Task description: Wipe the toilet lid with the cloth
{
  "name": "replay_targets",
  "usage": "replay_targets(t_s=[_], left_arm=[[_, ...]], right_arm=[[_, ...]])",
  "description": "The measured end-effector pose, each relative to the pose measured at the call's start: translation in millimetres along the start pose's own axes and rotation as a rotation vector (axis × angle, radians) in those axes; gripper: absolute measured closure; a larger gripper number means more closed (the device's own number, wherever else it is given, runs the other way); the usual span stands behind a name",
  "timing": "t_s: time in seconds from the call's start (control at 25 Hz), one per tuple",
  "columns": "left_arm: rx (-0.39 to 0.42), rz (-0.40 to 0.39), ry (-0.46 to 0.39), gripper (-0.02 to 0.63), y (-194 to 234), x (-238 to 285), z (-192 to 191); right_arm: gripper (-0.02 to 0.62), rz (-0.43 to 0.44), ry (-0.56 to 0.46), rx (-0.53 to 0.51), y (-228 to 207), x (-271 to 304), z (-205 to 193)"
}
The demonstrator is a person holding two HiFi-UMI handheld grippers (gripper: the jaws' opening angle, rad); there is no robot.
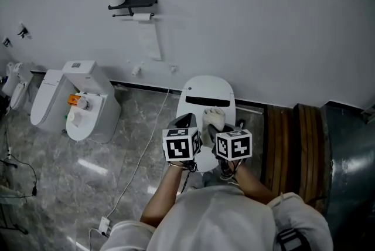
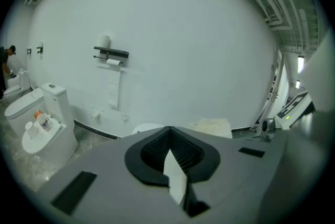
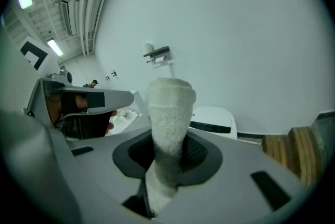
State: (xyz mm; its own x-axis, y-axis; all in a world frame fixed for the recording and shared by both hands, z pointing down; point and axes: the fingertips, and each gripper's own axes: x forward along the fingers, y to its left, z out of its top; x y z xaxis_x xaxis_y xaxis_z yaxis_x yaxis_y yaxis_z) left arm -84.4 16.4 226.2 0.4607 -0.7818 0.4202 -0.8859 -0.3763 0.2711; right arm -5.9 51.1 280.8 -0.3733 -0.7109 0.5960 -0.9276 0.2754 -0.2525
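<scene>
**Head view.** I see both forearms reaching forward from the torso, close together. The left gripper [image 1: 184, 126] and right gripper [image 1: 225, 129] are side by side, marker cubes facing up at me, tips angled down toward the wall. They hang above the front of the toilet lid [image 1: 205, 91], which is down and white, with a dark slot across it. The cloth [image 1: 214, 118] sticks out pale from the right gripper's tip, over the lid, not visibly touching it. A second toilet [image 1: 88, 106] sits well off to the left with an orange item on top. A paper holder [image 1: 133, 4] is on the wall above, a cable [image 1: 137, 162] trails across the marble floor, and wooden boards [image 1: 293, 147] lie at the right.

**Left gripper view.** My left gripper [image 2: 168, 134] has its jaws pressed together, gripping nothing I can name. Past its body I catch the lid's edge [image 2: 146, 127] and the cloth [image 2: 212, 126] just to the right. The second toilet [image 2: 44, 123] and the paper holder [image 2: 111, 53] are off left.

**Right gripper view.** The right gripper [image 3: 168, 152] is clamped on the cloth [image 3: 168, 113], which stands up as a thick rolled column and blocks the middle of the view. The lid [image 3: 212, 118] lies beyond it to the right. The left gripper [image 3: 78, 105] crowds in from the left, and the boards [image 3: 298, 149] sit low at right.
</scene>
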Motion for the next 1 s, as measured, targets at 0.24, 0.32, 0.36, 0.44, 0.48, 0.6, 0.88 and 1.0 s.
replay_targets(t_s=[0.24,0.32,0.36,0.44,0.48,0.6,0.88,1.0], left_arm=[[0.008,-0.001,0.021,0.592,-2,8,-5],[0.008,-0.004,0.027,0.592,-2,12,-5],[0.009,-0.007,0.029,0.592,-3,13,-4],[0.008,-0.012,0.031,0.592,-4,14,-4],[0.004,-0.015,0.032,0.592,-5,14,-4],[-0.003,-0.025,0.034,0.592,-8,14,-3],[-0.001,-0.029,0.032,0.592,-9,19,-2],[-0.013,-0.03,0.032,0.592,-6,23,1]], right_arm=[[0.499,-0.007,-0.012,0.021,-15,0,-6],[0.499,-0.007,-0.013,0.036,-18,1,-6],[0.5,-0.006,-0.016,0.041,-19,2,-5],[0.499,-0.011,-0.025,0.046,-19,0,-2],[0.499,-0.015,-0.03,0.045,-18,-3,1],[0.5,-0.017,-0.035,0.049,-18,-4,3],[0.499,-0.033,-0.052,0.06,-25,-5,11],[0.499,-0.034,-0.052,0.066,-27,-2,14]])
